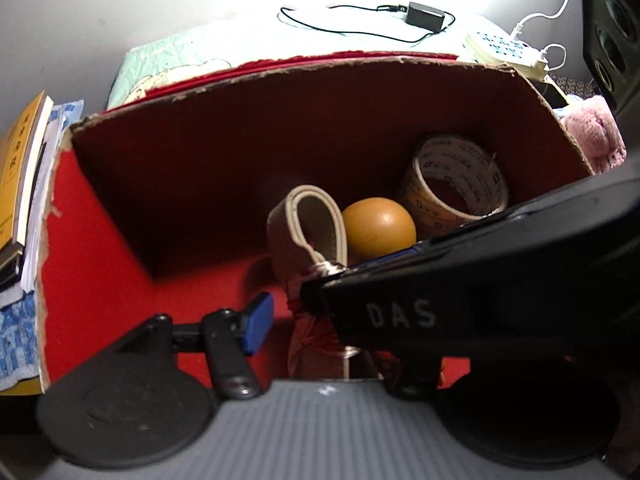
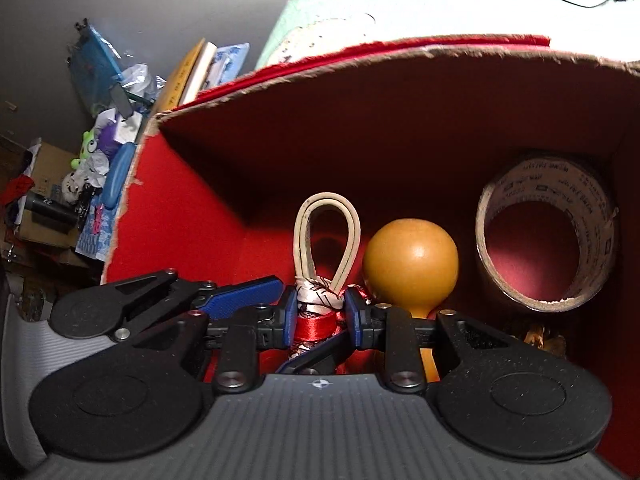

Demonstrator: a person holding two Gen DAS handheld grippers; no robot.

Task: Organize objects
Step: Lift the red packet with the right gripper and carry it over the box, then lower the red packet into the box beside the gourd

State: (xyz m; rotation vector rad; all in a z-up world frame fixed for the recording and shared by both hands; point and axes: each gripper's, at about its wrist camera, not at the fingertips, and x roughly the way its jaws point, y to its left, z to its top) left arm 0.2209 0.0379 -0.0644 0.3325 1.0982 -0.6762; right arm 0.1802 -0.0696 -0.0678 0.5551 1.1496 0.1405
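Note:
A red cardboard box (image 1: pixel 320 68) (image 2: pixel 400 52) lies open toward me. Inside it stand a roll of tape (image 1: pixel 456 184) (image 2: pixel 548 240) and an orange gourd-shaped object (image 1: pixel 378 226) (image 2: pixel 412 260). Left of the gourd is a bundle tied with red ribbon (image 2: pixel 320 326), with a cream strap loop (image 1: pixel 316 224) (image 2: pixel 326 236) on top. My right gripper (image 2: pixel 322 312) is shut on that bundle at the ribbon. Its black housing (image 1: pixel 480 280) crosses the left wrist view and hides my left gripper's right finger. My left gripper (image 1: pixel 312 320) straddles the bundle; its blue left pad (image 1: pixel 258 324) (image 2: pixel 240 300) stands apart from it.
Books (image 1: pixel 24 168) lean against the box's left side. Behind the box lie a pale green sheet (image 1: pixel 168 60), a black charger (image 1: pixel 424 14) and a power strip (image 1: pixel 504 48). A pink plush (image 1: pixel 596 132) sits at the right. A pile of clutter (image 2: pixel 100 140) fills the floor at the left.

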